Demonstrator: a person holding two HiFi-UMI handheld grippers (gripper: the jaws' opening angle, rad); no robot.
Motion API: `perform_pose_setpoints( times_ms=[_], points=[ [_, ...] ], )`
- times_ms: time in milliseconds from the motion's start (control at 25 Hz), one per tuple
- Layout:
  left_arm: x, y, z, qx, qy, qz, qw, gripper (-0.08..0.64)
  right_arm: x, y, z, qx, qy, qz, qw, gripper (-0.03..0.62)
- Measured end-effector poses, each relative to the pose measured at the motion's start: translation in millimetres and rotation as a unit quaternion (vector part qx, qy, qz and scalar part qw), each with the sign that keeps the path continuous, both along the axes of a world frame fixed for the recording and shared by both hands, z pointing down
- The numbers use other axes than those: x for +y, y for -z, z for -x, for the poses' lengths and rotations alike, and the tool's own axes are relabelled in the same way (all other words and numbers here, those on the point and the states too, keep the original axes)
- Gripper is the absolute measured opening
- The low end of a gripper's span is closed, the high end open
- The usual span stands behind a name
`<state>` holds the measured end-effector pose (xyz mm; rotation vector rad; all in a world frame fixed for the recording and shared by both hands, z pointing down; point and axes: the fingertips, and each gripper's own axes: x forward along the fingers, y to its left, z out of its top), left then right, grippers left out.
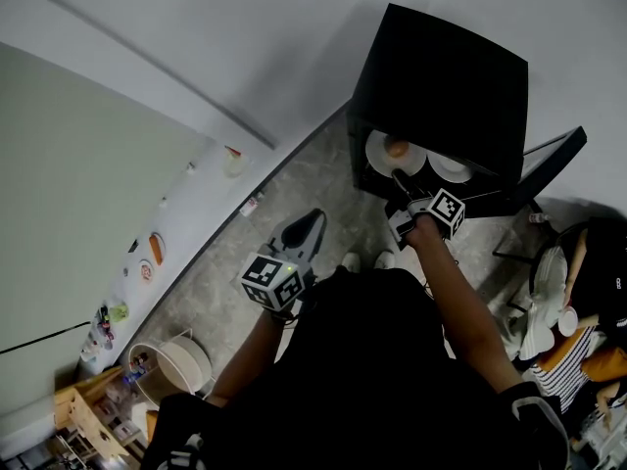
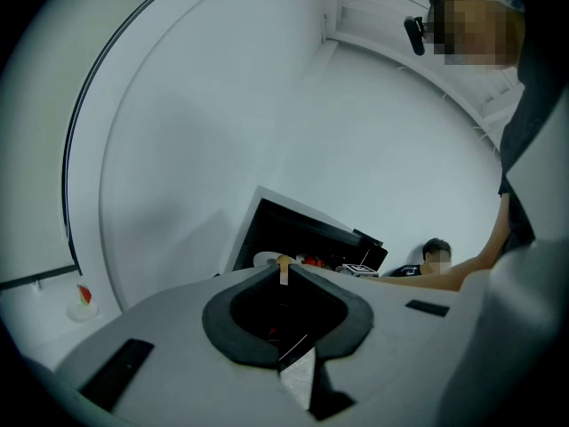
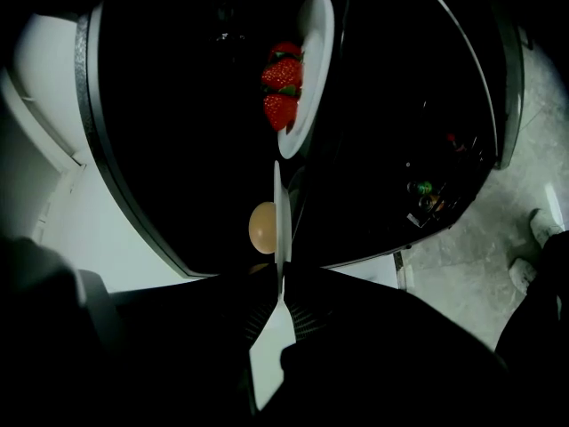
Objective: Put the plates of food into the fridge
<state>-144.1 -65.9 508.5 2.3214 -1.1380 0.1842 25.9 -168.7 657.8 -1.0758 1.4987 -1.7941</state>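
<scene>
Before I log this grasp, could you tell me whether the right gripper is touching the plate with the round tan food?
Touching: the right gripper view shows the right gripper shut on the rim of the plate, seen edge-on.

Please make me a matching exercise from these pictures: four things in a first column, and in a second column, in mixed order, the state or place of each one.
Column one
1. plate with strawberries
2. plate with round tan food
3. left claw
4. fridge

Column two
A. shut, with nothing in it
B. black, with its door open
C. inside the fridge, no claw on it
D. rim clamped in the right claw

Pairs: 1-C, 2-D, 3-A, 4-B
</scene>
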Motion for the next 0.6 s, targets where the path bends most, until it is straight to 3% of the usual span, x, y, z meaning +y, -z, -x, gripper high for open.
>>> perform_pose_setpoints(
  times_ms=[600],
  points=[
    [-4.9,-1.6,3.2,0.007,0.015,0.006,0.9998,0.025,-24.0,-9.2,-4.7,-0.007,-0.022,0.026,0.999,0.035]
  ],
)
